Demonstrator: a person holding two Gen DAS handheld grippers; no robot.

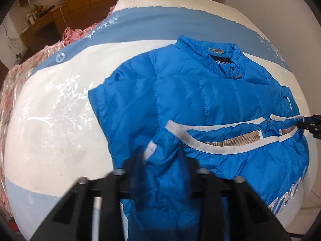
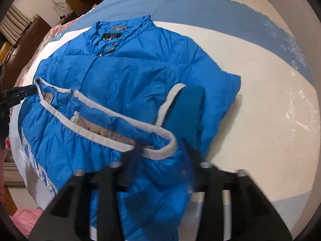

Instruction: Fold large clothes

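A blue padded jacket (image 1: 200, 92) lies front up on the bed, collar (image 1: 222, 58) at the far end. Its lower part with the grey-white hem band (image 1: 200, 142) is folded up over the chest. My left gripper (image 1: 160, 156) has jacket fabric between its blurred fingers at the hem's left corner. In the right wrist view the jacket (image 2: 128, 76) shows again, and my right gripper (image 2: 162, 150) has fabric between its fingers at the hem's right corner (image 2: 170, 146). The right gripper also shows in the left wrist view (image 1: 309, 123), and the left gripper in the right wrist view (image 2: 18, 92).
The bed cover (image 1: 60, 104) is white and blue with a tree print. A pink quilt (image 1: 24, 68) is bunched along the bed's left side. A wooden desk (image 1: 40, 20) and cupboards stand beyond the bed. A dark wooden door (image 2: 26, 38) is at the left.
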